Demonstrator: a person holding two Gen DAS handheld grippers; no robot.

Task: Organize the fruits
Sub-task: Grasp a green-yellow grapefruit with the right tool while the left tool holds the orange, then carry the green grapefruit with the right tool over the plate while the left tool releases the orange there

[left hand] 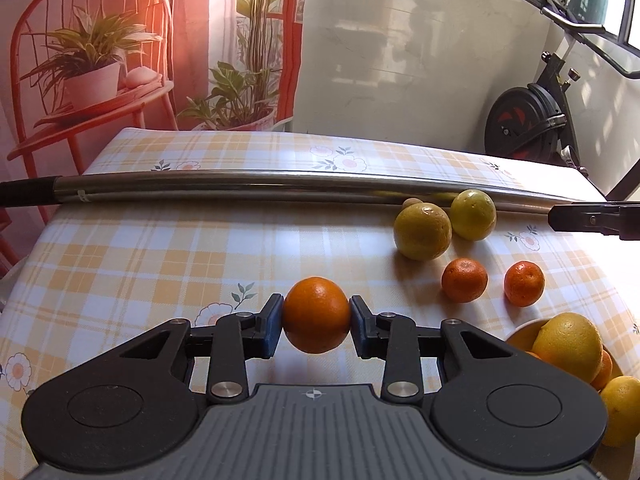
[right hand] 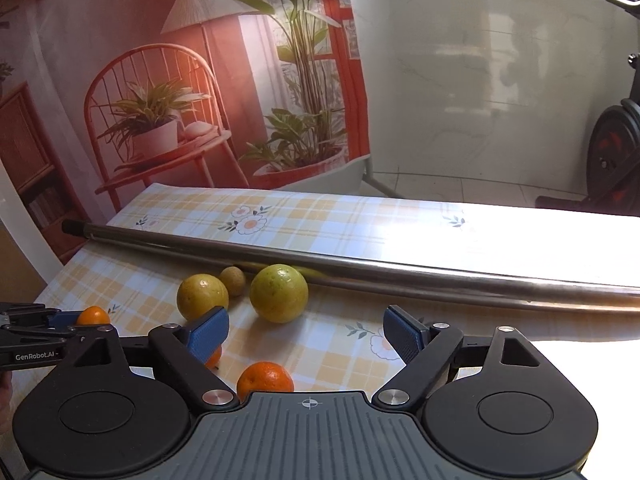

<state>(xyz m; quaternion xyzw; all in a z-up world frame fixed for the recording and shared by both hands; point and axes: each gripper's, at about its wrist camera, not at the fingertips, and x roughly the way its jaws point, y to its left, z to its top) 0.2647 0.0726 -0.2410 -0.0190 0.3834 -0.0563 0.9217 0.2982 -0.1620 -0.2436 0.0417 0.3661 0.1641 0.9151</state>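
My left gripper (left hand: 316, 320) is shut on an orange (left hand: 316, 314), pinched between its blue pads over the checked tablecloth (left hand: 160, 264). To its right lie two tangerines (left hand: 464, 280) (left hand: 524, 283), and beyond them two yellow-green citrus (left hand: 422, 231) (left hand: 473, 214) and a small brown fruit (left hand: 412, 203). My right gripper (right hand: 306, 332) is open and holds nothing. It faces the yellow-green citrus (right hand: 279, 293) (right hand: 202, 297), with a tangerine (right hand: 265, 380) just under it. A second tangerine (right hand: 214, 356) is partly hidden by the left finger (right hand: 208, 330). The held orange (right hand: 93, 315) shows at the left edge.
A long metal pole (left hand: 280, 186) lies across the table behind the fruit. A bowl (left hand: 520, 336) at the lower right holds a large yellow-orange fruit (left hand: 568, 346) and others, with a lemon (left hand: 622, 410) beside it. An exercise bike (left hand: 532, 120) stands past the table.
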